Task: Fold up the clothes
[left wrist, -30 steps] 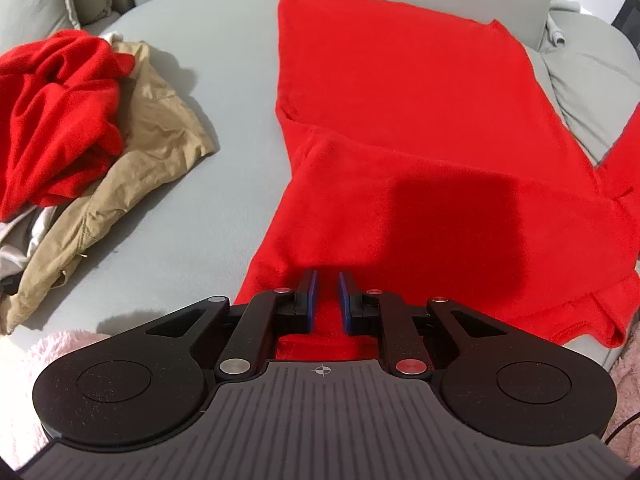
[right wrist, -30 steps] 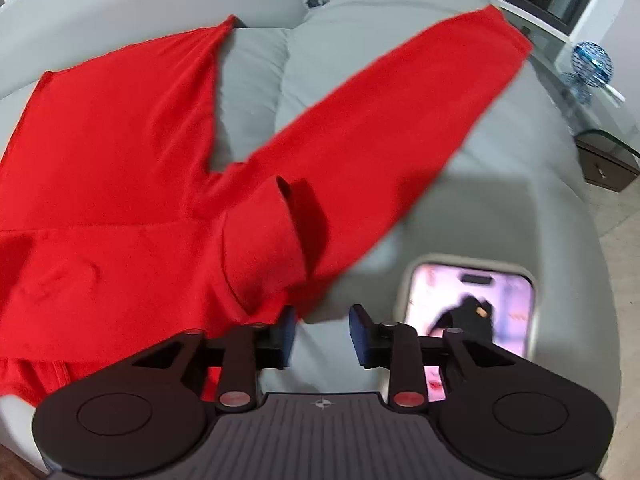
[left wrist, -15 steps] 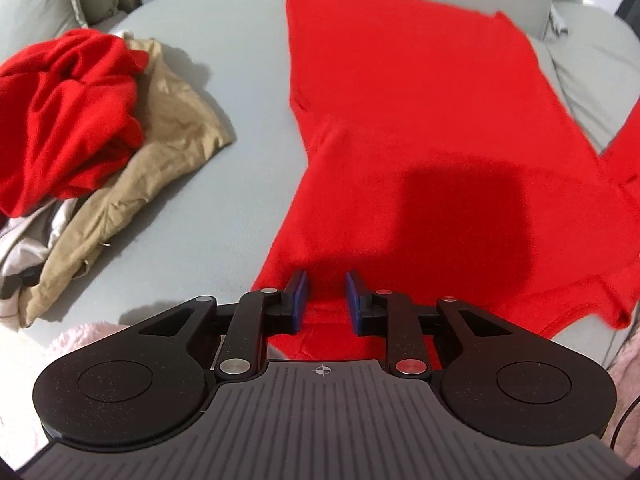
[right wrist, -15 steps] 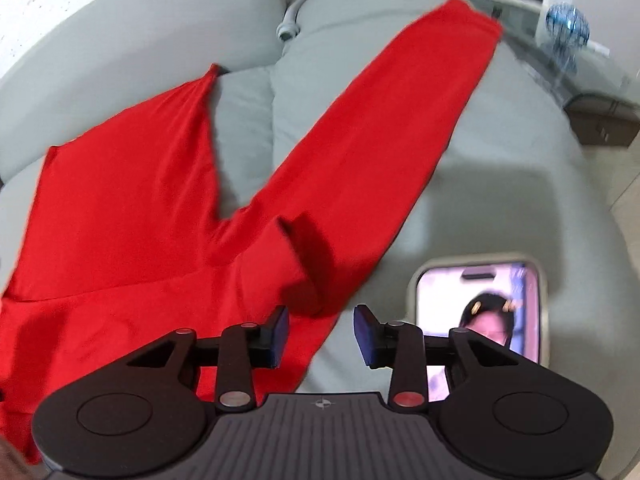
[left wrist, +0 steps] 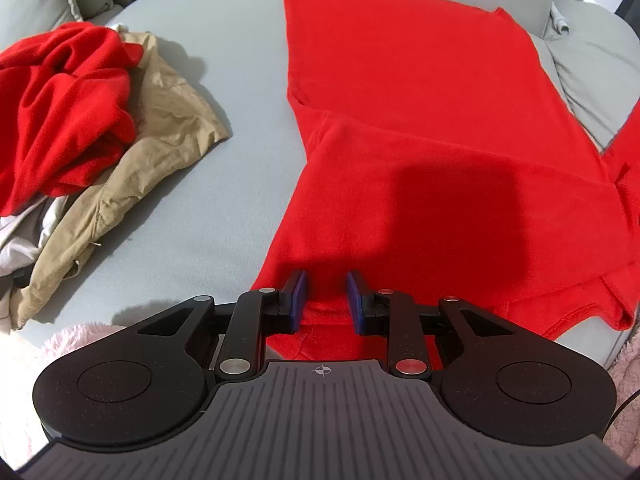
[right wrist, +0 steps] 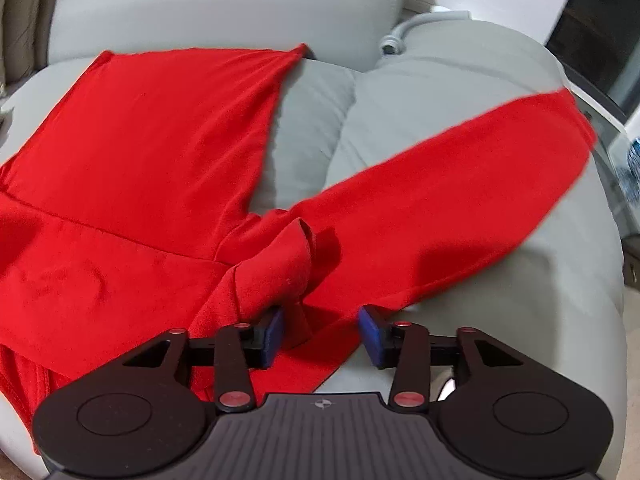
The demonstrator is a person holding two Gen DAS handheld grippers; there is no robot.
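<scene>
A grey sofa [left wrist: 208, 208], with perhaps a pink fluffy blanket [left wrist: 60, 340] nearby.

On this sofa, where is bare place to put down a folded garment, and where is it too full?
Free: the grey seat strip between the spread red garment and the pile of red and tan clothes; also the grey cushion between the garment's body and its outstretched sleeve. Crowded: the pile's side, and the near edge where both grippers stand over red cloth.

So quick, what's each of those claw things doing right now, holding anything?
Left gripper: open after its jaws just widened; the red garment lies between them, ungripped.
Right gripper: open, jaws just widened, over the same garment, gripping nothing.
</scene>
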